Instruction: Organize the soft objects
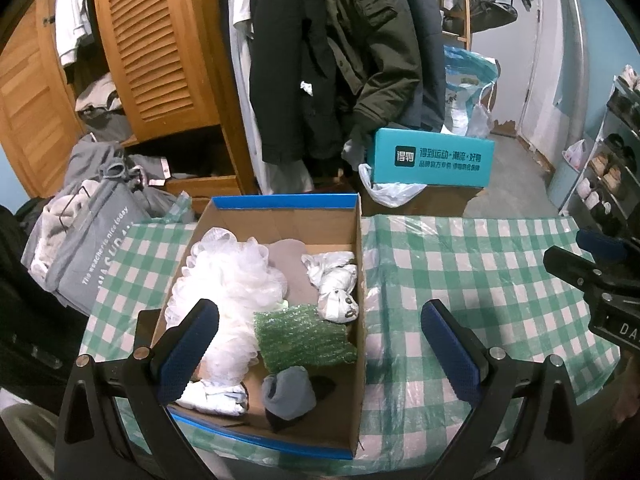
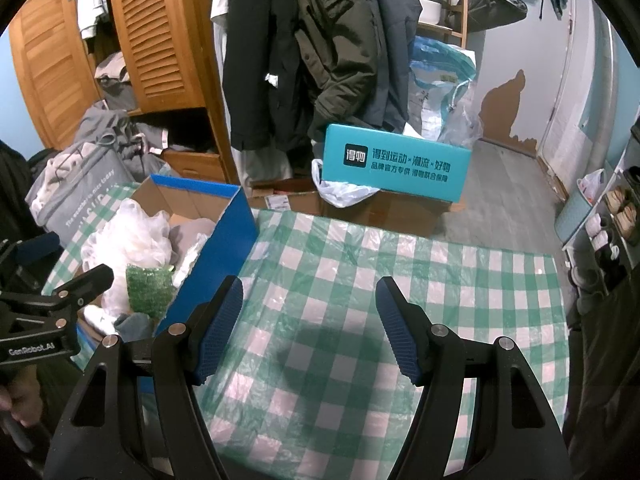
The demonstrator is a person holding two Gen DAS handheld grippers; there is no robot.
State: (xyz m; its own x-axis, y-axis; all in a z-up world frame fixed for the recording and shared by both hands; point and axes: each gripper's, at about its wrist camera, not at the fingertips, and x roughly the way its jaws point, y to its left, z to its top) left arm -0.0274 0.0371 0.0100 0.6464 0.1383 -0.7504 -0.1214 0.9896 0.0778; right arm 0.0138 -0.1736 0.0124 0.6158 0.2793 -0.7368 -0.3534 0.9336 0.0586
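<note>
Green-checked bench (image 2: 360, 280), cardboard box (image 1: 356, 240) at its 9 o'clock side filled with white mesh pouf (image 1: 232, 280), green bubble wrap (image 1: 304, 336), grey sock (image 1: 290, 392), left tongs (image 1: 320, 344) released above box, right tongs (image 2: 310, 320) released over bare cloth

We read four texts. Teal box (image 2: 394, 166), our landmark: logo "得物", then "得到运动×潮流×好物". Grey bag (image 1: 90, 256), far left of it: "The weather is nice today". Left gripper (image 2: 36, 320): "GenRobot.AI". Right gripper (image 1: 600, 284): "DA", cut off.
</note>
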